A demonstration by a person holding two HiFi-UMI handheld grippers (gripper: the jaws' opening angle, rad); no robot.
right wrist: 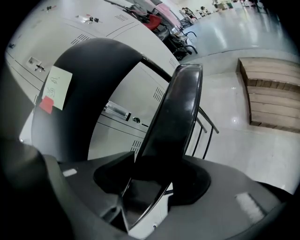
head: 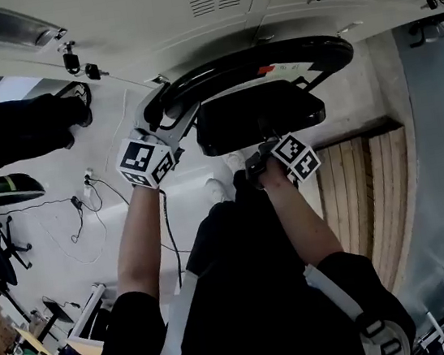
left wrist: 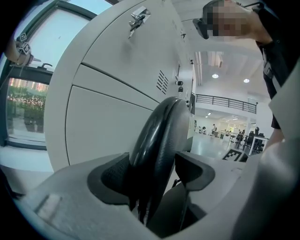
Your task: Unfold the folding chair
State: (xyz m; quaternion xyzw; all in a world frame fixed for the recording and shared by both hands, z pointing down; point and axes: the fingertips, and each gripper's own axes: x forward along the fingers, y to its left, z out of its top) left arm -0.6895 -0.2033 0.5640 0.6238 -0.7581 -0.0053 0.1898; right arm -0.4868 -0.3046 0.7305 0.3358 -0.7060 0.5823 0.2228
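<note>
The black folding chair stands in front of me by the lockers. In the head view its curved backrest (head: 271, 61) arches over the padded seat (head: 258, 114). My left gripper (head: 167, 123) is shut on the backrest's left end; in the left gripper view the thick black backrest (left wrist: 161, 136) fills the gap between the pads of the left gripper (left wrist: 152, 173). My right gripper (head: 263, 152) grips the seat's near edge from below. In the right gripper view the seat (right wrist: 180, 112) runs edge-on between the jaws of the right gripper (right wrist: 152, 176), with the backrest (right wrist: 89, 89) to its left.
White metal lockers (head: 183, 14) stand just behind the chair. A low slatted wooden platform (head: 376, 192) lies on the floor to the right. Cables (head: 86, 200) trail across the floor at left, near a person's dark legs (head: 26, 126). Paper notes (right wrist: 56, 86) stick to the backrest.
</note>
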